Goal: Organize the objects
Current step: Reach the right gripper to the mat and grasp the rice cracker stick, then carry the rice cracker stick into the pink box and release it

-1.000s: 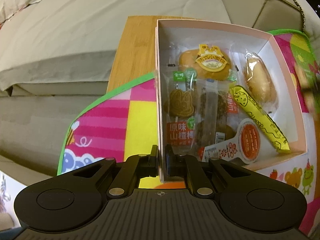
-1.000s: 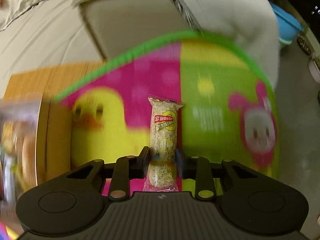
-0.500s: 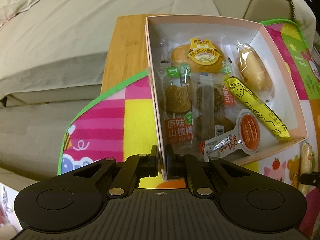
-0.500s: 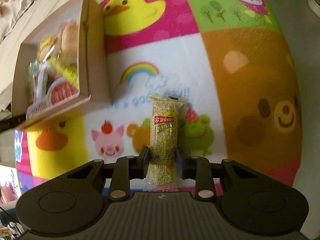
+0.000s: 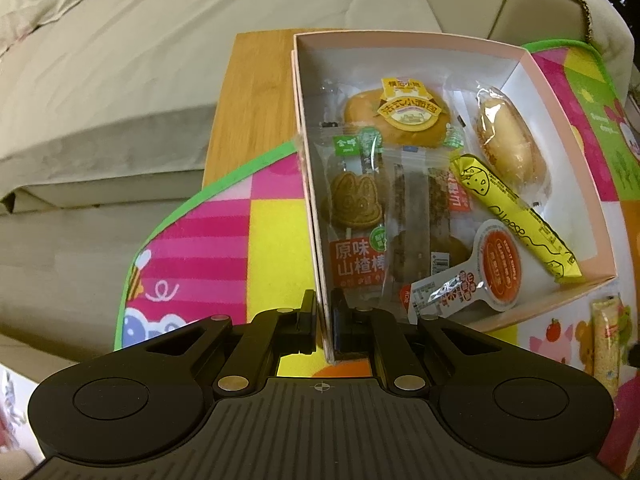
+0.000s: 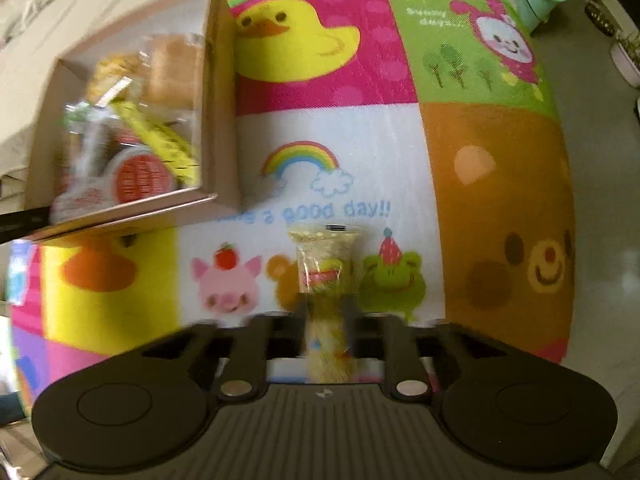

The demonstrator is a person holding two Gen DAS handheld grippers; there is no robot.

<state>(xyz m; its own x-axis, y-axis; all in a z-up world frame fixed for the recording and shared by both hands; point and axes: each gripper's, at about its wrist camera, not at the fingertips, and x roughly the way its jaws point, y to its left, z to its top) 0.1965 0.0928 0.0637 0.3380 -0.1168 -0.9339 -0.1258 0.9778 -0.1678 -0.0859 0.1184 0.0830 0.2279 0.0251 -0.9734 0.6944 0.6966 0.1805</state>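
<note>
Patchwork mat: a bright cartoon-print play mat point(image 6: 360, 160) with a green border covers most of the scene, draped partly over a bamboo-coloured tabletop point(image 5: 256, 96) beside a beige sofa point(image 5: 120, 60).
Pink box: an open pale-pink cardboard box point(image 5: 568, 128) sits on the mat, its far end over the tabletop; in the right wrist view it lies up and to the left of the carried snack.
Box contents: two wrapped buns, a frog-shaped hawthorn lolly, a dark bar, a yellow cheese stick point(image 5: 516, 216) and a round orange-lidded pack fill most of the floor; the barest patch is along the right wall.
Left tongs point(image 5: 324, 320): pressed together on the box's near left wall, one finger inside, one outside, steadying it.
Right tongs point(image 6: 325, 320): pinching the lower half of a puffed-rice bar point(image 6: 325, 264), held above the mat just beside the box's near right corner; this view is motion-blurred.
Step in hand: judged to be carrying the rice bar towards the box, not yet over the rim.
Next move: likely lift over the near wall, line the bar along the free strip by the cheese stick, then let go.
</note>
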